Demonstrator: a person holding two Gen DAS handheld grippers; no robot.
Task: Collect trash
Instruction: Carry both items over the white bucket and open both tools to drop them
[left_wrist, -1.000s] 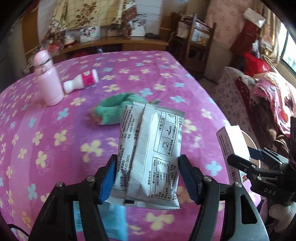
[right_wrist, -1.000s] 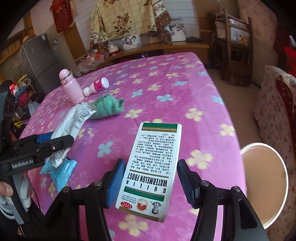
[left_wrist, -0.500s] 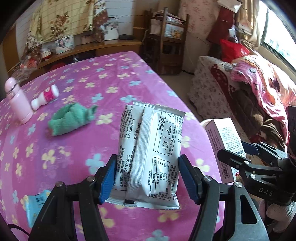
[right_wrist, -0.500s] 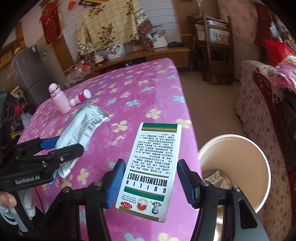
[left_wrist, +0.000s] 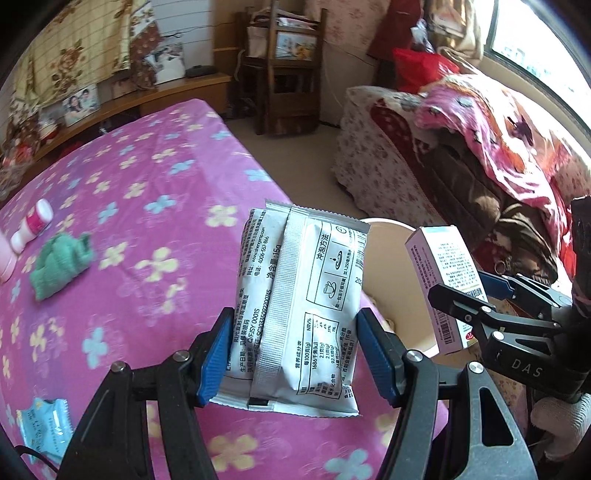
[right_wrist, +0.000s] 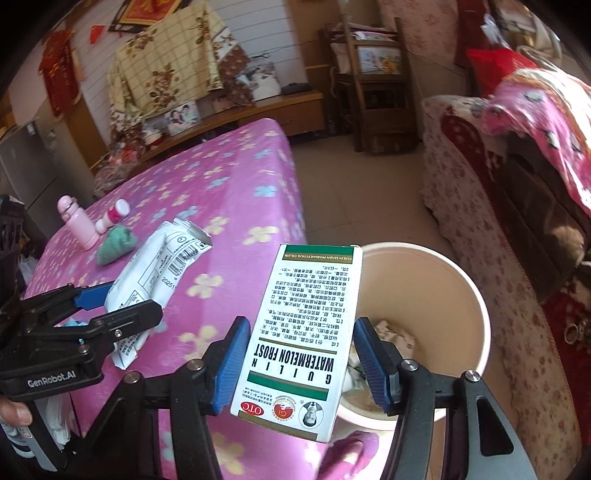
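Note:
My left gripper (left_wrist: 295, 354) is shut on a white foil packet (left_wrist: 299, 302) and holds it upright above the table's right edge; the packet also shows in the right wrist view (right_wrist: 155, 280). My right gripper (right_wrist: 301, 363) is shut on a white and green medicine box (right_wrist: 299, 343), held over the near rim of a beige trash bin (right_wrist: 443, 288). The bin holds some crumpled trash (right_wrist: 388, 332). In the left wrist view the box (left_wrist: 443, 280) hangs over the bin (left_wrist: 391, 266), right of the packet.
A pink flowered tablecloth (left_wrist: 129, 206) covers the table. On it lie a green cloth (left_wrist: 59, 266), a small white and pink bottle (left_wrist: 31, 225), a pink flask (right_wrist: 77, 221) and a blue wrapper (left_wrist: 42, 428). A sofa (right_wrist: 498, 221) stands right of the bin.
Both grippers have swung right with their loads, from over the table toward its right edge. The bin has come into full view under the box.

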